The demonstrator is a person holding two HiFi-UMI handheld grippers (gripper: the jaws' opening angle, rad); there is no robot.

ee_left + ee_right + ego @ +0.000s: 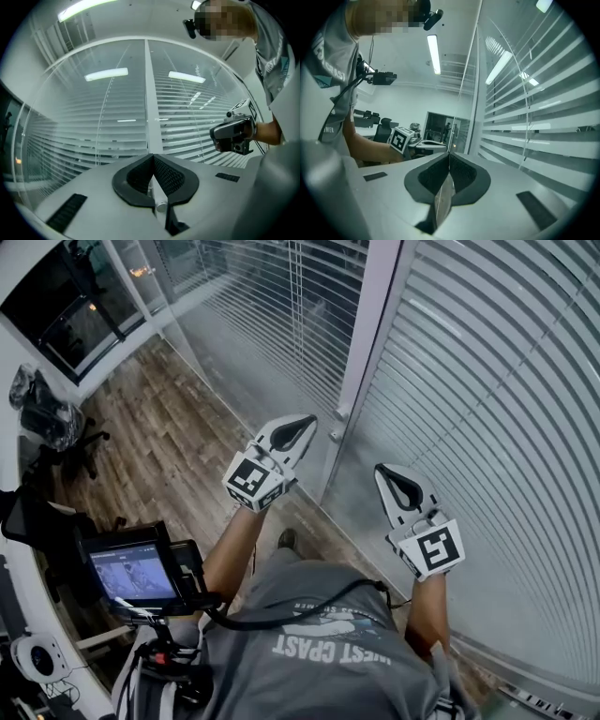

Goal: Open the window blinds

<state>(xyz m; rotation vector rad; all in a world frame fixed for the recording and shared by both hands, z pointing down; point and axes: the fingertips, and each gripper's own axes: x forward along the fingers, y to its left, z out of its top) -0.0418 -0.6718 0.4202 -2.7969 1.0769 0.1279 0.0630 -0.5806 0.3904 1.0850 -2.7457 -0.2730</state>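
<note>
White slatted blinds cover the glass wall on the right, and a second panel hangs left of the white frame post. My left gripper is held up close to the post, shut with nothing between its jaws. My right gripper points at the right panel, also shut and empty. Thin cords hang in front of the slats in the left gripper view, and another cord shows in the right gripper view. Neither gripper touches a cord or a slat.
A small fitting sits on the post near the left gripper. A screen on a chest rig is at the lower left. An office chair stands on the wooden floor further left.
</note>
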